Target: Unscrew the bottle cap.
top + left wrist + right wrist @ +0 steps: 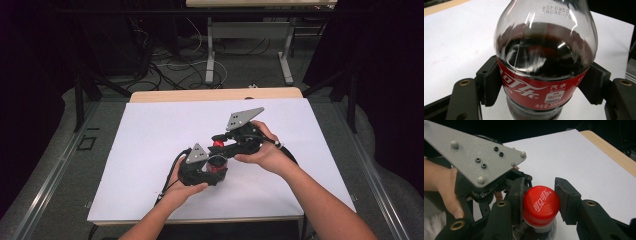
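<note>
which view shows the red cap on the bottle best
The right gripper view: the red cap sits close up between the jaws, logo readable. The high view shows it as a small red spot. The left gripper view shows the bottle body and label.

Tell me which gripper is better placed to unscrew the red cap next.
Probably the right gripper: its fingers already clamp the red cap. The left gripper grips the cola bottle at its label, steadying it.

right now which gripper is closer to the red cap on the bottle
Right. The right gripper is shut on the red cap itself, while the left gripper clamps the bottle lower down, at its label.
</note>
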The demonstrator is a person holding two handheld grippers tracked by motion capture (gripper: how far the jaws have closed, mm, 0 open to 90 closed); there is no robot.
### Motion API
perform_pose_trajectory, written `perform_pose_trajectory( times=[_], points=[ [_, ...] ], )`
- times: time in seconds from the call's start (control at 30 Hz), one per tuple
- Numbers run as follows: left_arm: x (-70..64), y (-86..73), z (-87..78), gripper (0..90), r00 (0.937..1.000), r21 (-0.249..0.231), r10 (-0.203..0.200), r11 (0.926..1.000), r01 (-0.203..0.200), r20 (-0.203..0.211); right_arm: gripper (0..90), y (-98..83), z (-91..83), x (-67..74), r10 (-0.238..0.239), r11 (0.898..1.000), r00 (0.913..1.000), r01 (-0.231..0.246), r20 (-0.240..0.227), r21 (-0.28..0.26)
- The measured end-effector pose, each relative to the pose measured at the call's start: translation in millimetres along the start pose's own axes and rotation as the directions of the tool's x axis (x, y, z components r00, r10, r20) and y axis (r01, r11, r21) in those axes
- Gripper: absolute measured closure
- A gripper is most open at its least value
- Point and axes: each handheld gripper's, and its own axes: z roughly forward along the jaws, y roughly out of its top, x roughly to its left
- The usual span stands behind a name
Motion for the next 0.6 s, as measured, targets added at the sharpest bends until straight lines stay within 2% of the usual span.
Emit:
perform_pose_trajectory(
  times=[0.03,0.07,0.17,0.33,0.47,0.57,0.6],
  points=[
    [-0.5,0.3,-0.2,29.5,1.0000,0.002,-0.007,1.0000,0.007,-0.001,59.9,0.8,0.1,1.3,-0.002,1.000,1.0000,0.002,0.010,0.000],
    [0.1,0.6,-0.7,29.6,1.0000,0.004,-0.003,1.0000,0.003,-0.009,49.4,1.1,1.1,5.4,0.000,1.000,0.9986,0.000,0.052,-0.012],
    [2.5,0.5,-1.5,29.7,0.9997,0.005,-0.009,0.9999,0.009,-0.024,48.8,1.2,0.2,8.0,0.013,1.000,0.9975,-0.012,0.070,-0.022],
    [6.7,0.1,-3.1,29.6,0.9977,0.006,-0.050,0.9987,0.050,-0.046,48.1,0.4,-3.1,19.1,0.049,0.997,0.9864,-0.040,0.157,-0.059],
    [8.7,0.6,-4.4,29.7,0.9975,0.017,-0.043,0.9989,0.044,-0.057,49.5,0.4,-3.8,25.4,0.075,0.995,0.9804,-0.063,0.182,-0.072],
    [7.4,0.8,-4.4,29.8,0.9981,0.022,-0.036,0.9991,0.037,-0.050,51.9,0.8,-0.8,27.5,0.063,0.996,0.9773,-0.049,0.202,-0.074],
    [6.7,1.2,-4.8,29.8,0.9983,0.032,-0.035,0.9988,0.036,-0.047,53.6,1.2,0.9,28.5,0.072,0.995,0.9749,-0.057,0.211,-0.078]
  ],
)
